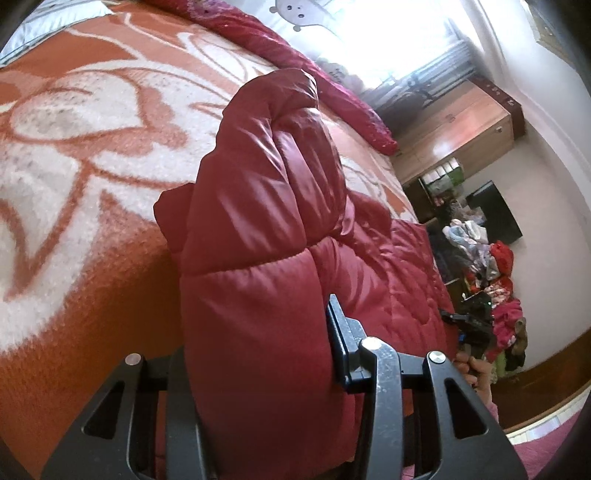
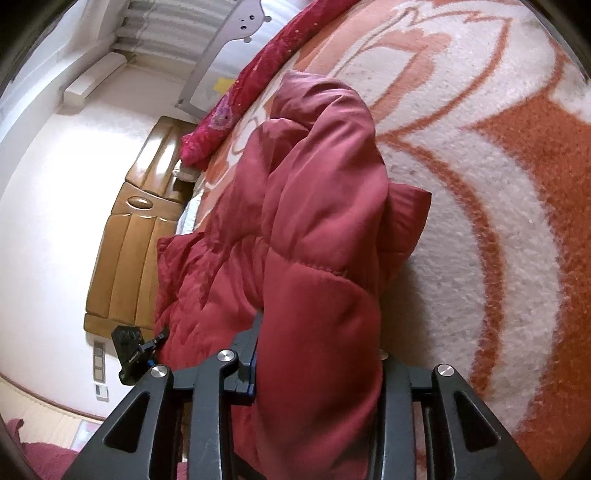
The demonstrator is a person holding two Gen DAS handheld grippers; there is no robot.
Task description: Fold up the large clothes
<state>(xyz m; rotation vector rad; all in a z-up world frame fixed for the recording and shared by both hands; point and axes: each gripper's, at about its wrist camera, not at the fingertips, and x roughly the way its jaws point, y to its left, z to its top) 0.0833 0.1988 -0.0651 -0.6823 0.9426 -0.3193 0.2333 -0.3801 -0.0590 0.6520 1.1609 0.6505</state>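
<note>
Left claw and right claw each pinch a thick fold of the red padded jacket, which lies bunched on the bed's orange-and-white blanket, a pink bolster beyond.

Bed: covered across its whole visible top by a fleecy blanket in orange and cream, with a large swirling flower pattern.
Jacket: a red quilted puffer jacket lies partly on the blanket, bunched into a thick padded roll; its lower part spreads flat toward the bed's edge.
Far edge of bed: a long, crimson, speckled bolster-like cushion lies along the blanket's far side, well apart from the jacket.
Corner: a pale pillow or sheet shows at the blanket's border; which one cannot be told.
</note>
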